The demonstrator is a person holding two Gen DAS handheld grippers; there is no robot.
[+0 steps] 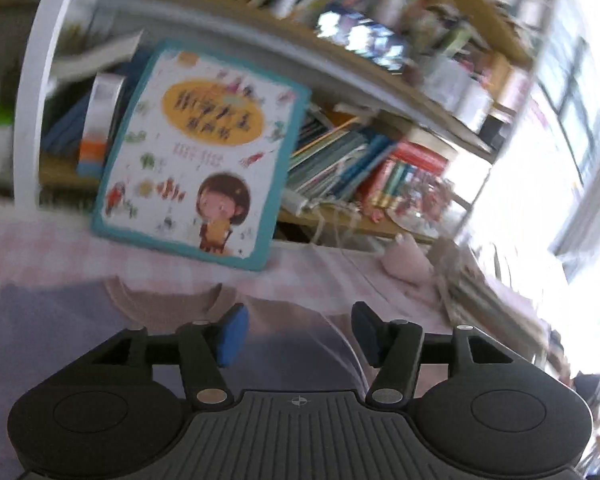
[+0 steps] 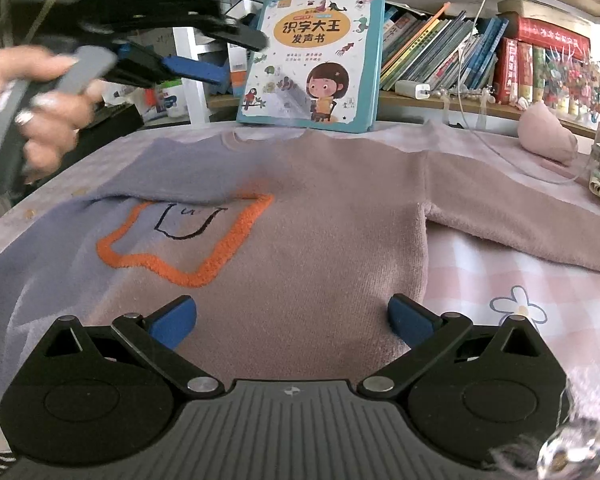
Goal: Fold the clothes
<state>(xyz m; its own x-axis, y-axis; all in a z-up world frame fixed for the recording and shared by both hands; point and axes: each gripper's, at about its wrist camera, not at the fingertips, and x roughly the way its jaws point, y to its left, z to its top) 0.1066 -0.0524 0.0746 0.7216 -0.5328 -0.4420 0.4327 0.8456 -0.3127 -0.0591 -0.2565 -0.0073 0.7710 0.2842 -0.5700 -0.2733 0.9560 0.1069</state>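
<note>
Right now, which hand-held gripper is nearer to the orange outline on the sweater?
Right. The right hand-held gripper hovers open just before the orange outline; the left hand-held gripper is raised high, toward the shelf.

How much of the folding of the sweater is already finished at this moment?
Done: the lilac sleeve of the pink and lilac knitted sweater lies folded across its chest. In hand: nothing; left gripper and right gripper are open. Left: the pink sleeve, spread out, then the body.

Crowded bookshelf [image 2: 440,56], bright window [image 1: 572,128]
</note>
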